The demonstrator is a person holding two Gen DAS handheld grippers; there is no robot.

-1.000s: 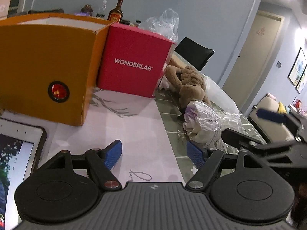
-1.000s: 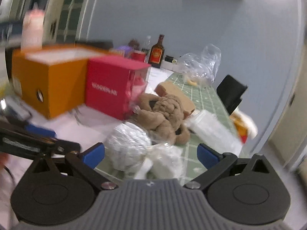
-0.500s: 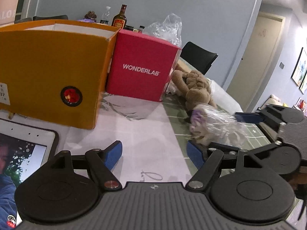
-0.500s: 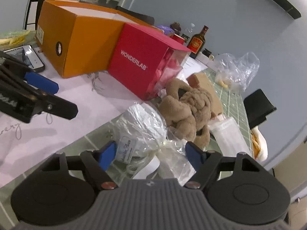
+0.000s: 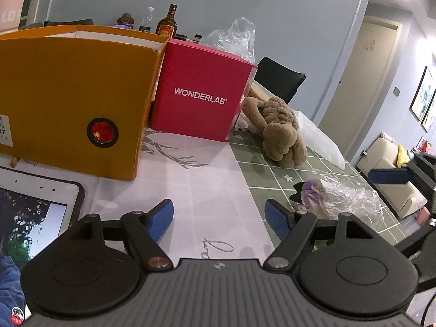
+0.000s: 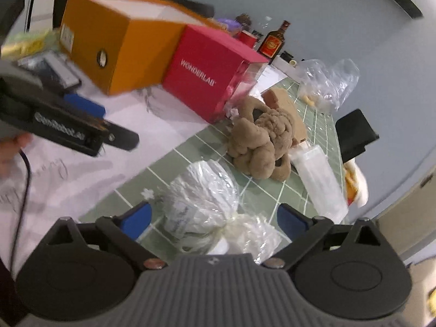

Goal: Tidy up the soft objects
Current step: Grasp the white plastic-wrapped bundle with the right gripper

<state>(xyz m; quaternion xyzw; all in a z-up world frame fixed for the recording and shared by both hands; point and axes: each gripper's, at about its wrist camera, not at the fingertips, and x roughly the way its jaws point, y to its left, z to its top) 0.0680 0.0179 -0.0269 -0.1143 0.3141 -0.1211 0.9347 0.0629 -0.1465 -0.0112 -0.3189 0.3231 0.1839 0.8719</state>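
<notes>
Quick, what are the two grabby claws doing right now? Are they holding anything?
Left gripper: open, holding nothing.
Right gripper: jaws opening, the plastic-wrapped bundle sits between them, not squeezed.

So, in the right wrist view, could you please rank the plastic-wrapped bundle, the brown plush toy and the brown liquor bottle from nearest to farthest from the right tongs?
1. Plastic-wrapped bundle: between the opening right tongs.
2. Brown plush toy: mid-table, just beyond the bundle.
3. Brown liquor bottle: far end, by the wall.

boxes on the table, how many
2. The orange box stands at the left, and the red WONDERLAB box sits right beside it, next to the brown plush toy. Others may be hidden behind them.
</notes>
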